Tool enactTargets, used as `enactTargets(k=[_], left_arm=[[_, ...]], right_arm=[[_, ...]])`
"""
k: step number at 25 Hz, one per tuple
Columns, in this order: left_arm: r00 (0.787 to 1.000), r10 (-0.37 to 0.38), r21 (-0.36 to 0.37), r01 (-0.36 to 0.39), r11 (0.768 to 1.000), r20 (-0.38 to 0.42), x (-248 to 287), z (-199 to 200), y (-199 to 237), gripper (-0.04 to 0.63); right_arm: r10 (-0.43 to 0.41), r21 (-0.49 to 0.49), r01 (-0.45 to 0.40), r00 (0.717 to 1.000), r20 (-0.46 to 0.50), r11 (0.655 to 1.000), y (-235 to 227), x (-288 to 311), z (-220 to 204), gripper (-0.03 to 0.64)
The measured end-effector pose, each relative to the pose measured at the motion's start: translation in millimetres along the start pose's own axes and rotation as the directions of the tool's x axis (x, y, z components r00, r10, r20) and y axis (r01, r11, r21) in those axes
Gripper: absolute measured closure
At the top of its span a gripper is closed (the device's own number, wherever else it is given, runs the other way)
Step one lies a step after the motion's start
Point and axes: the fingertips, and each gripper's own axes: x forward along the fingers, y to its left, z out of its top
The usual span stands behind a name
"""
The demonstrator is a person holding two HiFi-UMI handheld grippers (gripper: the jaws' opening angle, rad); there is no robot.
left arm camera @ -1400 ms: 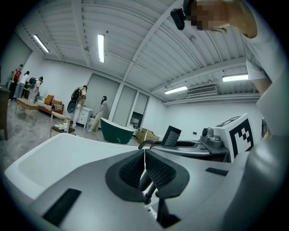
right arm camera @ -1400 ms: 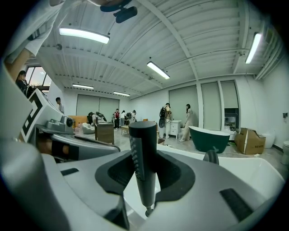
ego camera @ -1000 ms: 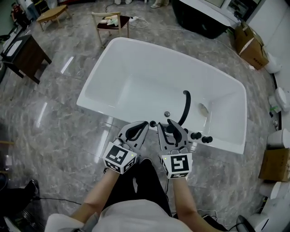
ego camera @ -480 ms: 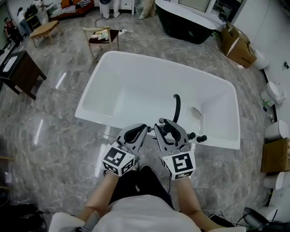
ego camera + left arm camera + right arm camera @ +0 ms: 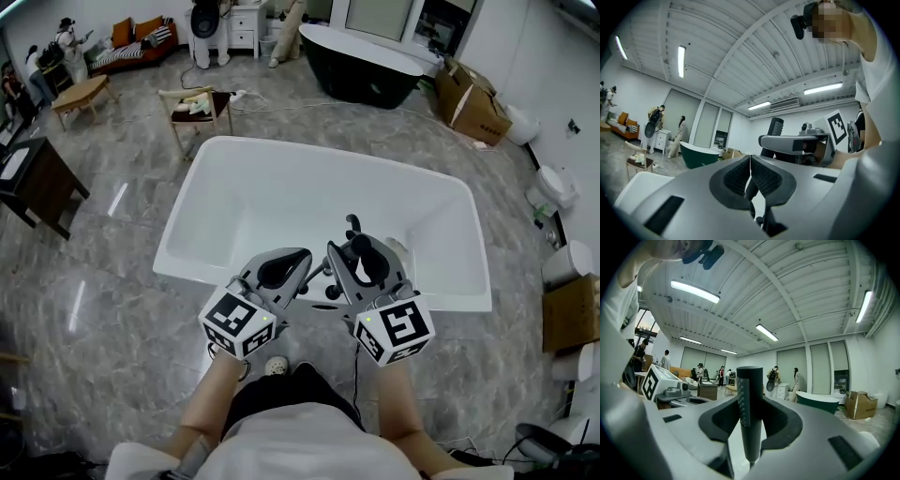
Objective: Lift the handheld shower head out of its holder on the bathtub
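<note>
Handheld shower head [image 5: 750, 418]: black stick type, upright between the jaws of the right gripper [image 5: 751, 401]. Its nozzle strip faces left in the right gripper view, and its top rises above the jaw tips. In the left gripper view the same head stands up out of the right gripper, off to the right. In the head view it sits over the near rim of the white bathtub [image 5: 281, 202], with a black curved spout [image 5: 353, 225] just beyond it.

Pose: left forearm [image 5: 208, 396] and right forearm [image 5: 399, 403] reach forward from the bottom of the head view. The two grippers are side by side and close together, pointing away from the person and roughly level. The marker cubes [image 5: 239, 323] sit nearest the body.

Right gripper: jaws partly apart, pads clamped on the shower head's handle from both sides.

Left gripper [image 5: 750, 159]: jaws together, pad tips touching, nothing between them. It is just beside the right gripper and not touching the shower head.
</note>
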Motion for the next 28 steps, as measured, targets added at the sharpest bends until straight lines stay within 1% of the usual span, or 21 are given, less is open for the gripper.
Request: enactTargets(k=[2, 5, 7, 11, 15, 18, 22, 28], left_arm=[[0.999, -0.033, 0.003, 0.033, 0.999, 0.012, 3, 13, 1, 0.584], [0.998, -0.053, 0.030, 0.053, 0.998, 0.018, 6, 31, 6, 0.584], [0.998, -0.064, 0.051, 0.063, 0.997, 0.023, 8, 39, 7, 0.584], [0.995, -0.088, 0.052, 0.085, 0.995, 0.046, 7, 50, 7, 0.584], [0.994, -0.103, 0.064, 0.100, 0.993, 0.043, 7, 50, 7, 0.584], [0.993, -0.111, 0.057, 0.108, 0.992, 0.041, 7, 48, 8, 0.584], [0.992, -0.119, 0.054, 0.117, 0.992, 0.035, 7, 46, 8, 0.583], [0.992, -0.124, 0.042, 0.123, 0.991, 0.030, 9, 40, 10, 0.584]], right_arm=[[-0.009, 0.004, 0.009, 1.000, 0.023, 1.000, -7, -2, 15, 0.479], [-0.024, 0.010, 0.023, 0.998, 0.053, 1.000, -17, -4, 32, 0.479], [-0.032, 0.017, 0.031, 0.997, 0.072, 0.999, -22, -5, 38, 0.479], [-0.036, 0.038, 0.033, 0.995, 0.093, 0.999, -25, -5, 43, 0.479], [-0.044, 0.064, 0.038, 0.994, 0.100, 0.997, -25, -2, 44, 0.479], [-0.048, 0.068, 0.042, 0.994, 0.096, 0.997, -26, -1, 42, 0.479], [-0.052, 0.101, 0.042, 0.993, 0.102, 0.994, -28, -1, 40, 0.479], [-0.070, 0.101, 0.061, 0.994, 0.089, 0.993, -30, 1, 36, 0.479]])
